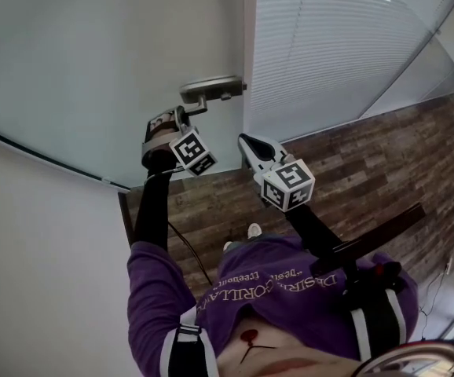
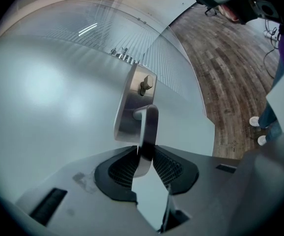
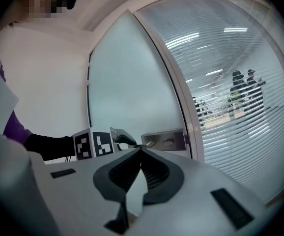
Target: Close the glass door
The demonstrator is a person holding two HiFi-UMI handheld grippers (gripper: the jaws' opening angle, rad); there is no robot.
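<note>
Upper left of the head view: frosted glass door (image 1: 93, 61), its right edge running just beside the pane with blinds (image 1: 329, 45); can't tell if it is latched. Metal handle (image 1: 211, 89) sits at that edge, mid-frame. Left gripper (image 1: 184, 118) reaches up to it from below. In the left gripper view the jaws are part-way apart and clamped on the handle's lever (image 2: 149, 124), pads pressing both sides, with the plate (image 2: 132, 97) behind it. Right gripper (image 1: 248, 142) hangs free just right of the left one, lower centre, near the door edge and touching nothing. In the right gripper view its jaws are together, tips meeting, nothing between them; the handle plate and the left gripper's marker cube (image 3: 94, 144) show beyond them. Wood floor (image 1: 368, 163) at lower right.
</note>
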